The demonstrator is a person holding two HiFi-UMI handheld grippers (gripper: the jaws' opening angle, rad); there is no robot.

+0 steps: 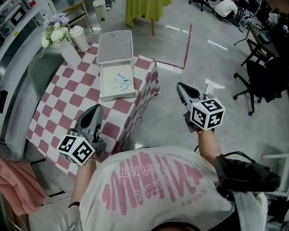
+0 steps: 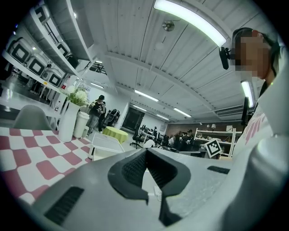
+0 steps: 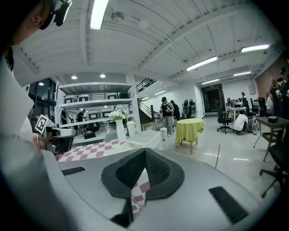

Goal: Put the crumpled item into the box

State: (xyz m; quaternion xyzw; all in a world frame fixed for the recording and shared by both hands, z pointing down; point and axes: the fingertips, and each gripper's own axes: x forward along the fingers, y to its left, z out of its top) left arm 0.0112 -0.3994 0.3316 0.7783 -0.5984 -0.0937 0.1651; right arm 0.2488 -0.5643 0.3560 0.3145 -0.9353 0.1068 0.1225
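Checkered table (image 1: 53,108): open box (image 1: 118,96) holds crumpled item (image 1: 120,81); left gripper (image 1: 97,108), right gripper (image 1: 180,86) fingers clenched, empty.

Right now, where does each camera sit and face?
Head view: on the person's head, steeply down at the checkered table and box holding the crumpled item; shirt, left gripper, right gripper show.
Left gripper view: on the left gripper, along its shut jaws, across the table to the vase; shirt at right.
Right gripper view: on the right gripper, along its shut jaws, toward the yellow-green table; shirt at left.
Shared: both gripper views show vase, box, the other gripper.
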